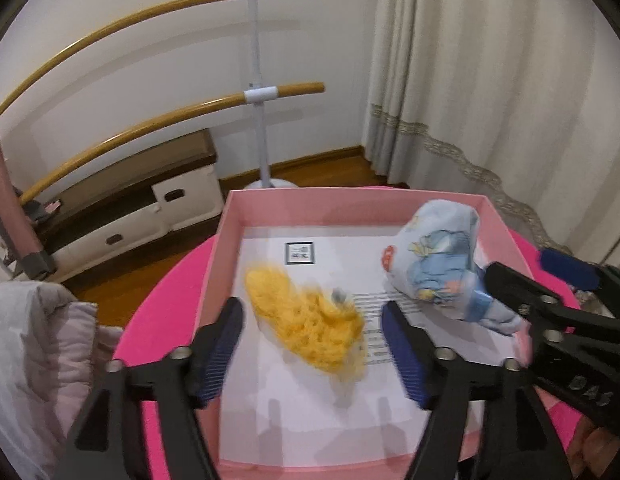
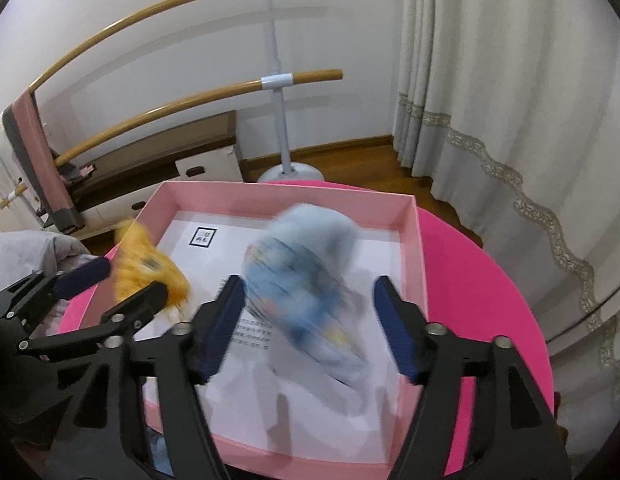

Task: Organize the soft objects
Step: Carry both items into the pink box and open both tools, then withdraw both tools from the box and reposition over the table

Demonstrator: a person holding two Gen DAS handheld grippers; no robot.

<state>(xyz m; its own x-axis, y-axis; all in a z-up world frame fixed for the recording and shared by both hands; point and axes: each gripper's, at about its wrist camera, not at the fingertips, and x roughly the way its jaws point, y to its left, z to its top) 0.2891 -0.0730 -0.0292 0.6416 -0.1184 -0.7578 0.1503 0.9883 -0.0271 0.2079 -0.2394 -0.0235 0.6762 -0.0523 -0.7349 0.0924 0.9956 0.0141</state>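
Inside the shallow pale-pink cardboard box (image 1: 230, 216), on its white paper lining, lie two soft things. A fluffy yellow plush piece (image 1: 310, 320) stretches with its long axis running diagonally, from the far left near a small black-and-white printed label (image 1: 299, 253) down toward the near right. In the left wrist view it sits between the wide-spread blue pads of the left hand-held gripper (image 1: 314, 344), which stands open and appears not to touch it; blur makes it hard to tell whether the plush rests on the paper or is just above it. A light-blue cartoon-print fabric bundle (image 1: 438, 256) occupies the right half of the box, its bulky rounded end pointing to the far wall and its narrow tail pointing near and right. In the right wrist view this bundle (image 2: 306, 276) is heavily smeared, lying between the parted fingers of the right hand-held gripper (image 2: 310, 320), which is also open and holds nothing. The box stands on a round hot-pink bench (image 2: 478, 264). Beyond it are a white-posted wooden ballet barre (image 1: 262, 92), cream curtains (image 1: 490, 80), and a pale quilted garment (image 1: 34, 340) at the left.
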